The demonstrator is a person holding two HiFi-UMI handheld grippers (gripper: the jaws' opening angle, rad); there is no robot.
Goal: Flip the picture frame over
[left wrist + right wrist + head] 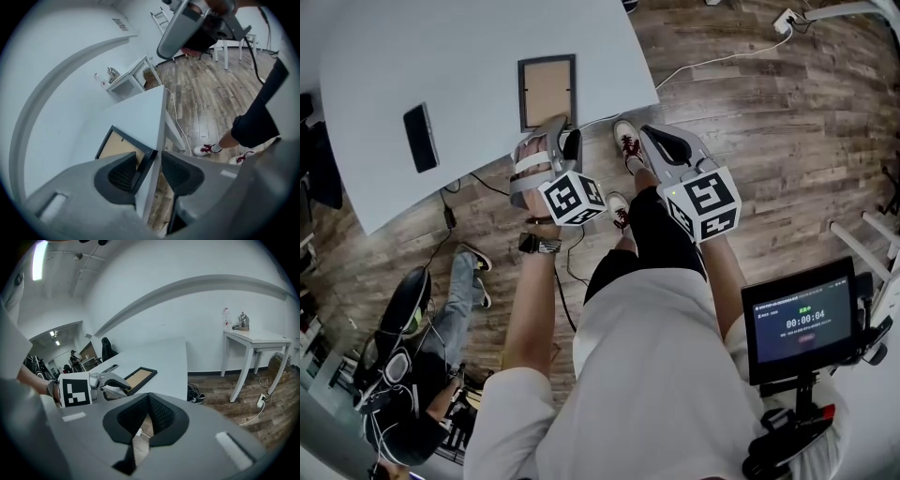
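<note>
Grippers: left gripper (148,159) has its jaws spread, w/ the near corner of the black-rimmed rectangular picture frame w/ tan board face (119,149) and the rim of the pale grey desk (136,112) in the gap. One jaw sits over the frame's corner and the other reaches out past the desk edge. Neither pad appears to clamp, so the frame isn't gripped yet. Right gripper (148,397) has its pads pressed together at the tips w/ nothing between them. In the head view it hangs over the brown wood-plank floor (769,112), beside the desk and apart from the frame.

Frame position, head view: the picture frame (547,91) lies flat on the desk (441,56), tan face up, w/ its near edge at the desk rim and the left gripper (563,127) at that edge. A black flat phone-like slab (421,137) lies well apart on the same desk, not involved.

Progress (judged): early stage. No part of the frame looks lifted, so the flip itself isn't begun. The approach to the frame's corner looks about complete. Still to do: close on the corner, raise that edge, turn the frame over so the tan face goes down, then set it flat and let go. The right gripper (654,136) has no visible role so far.
</note>
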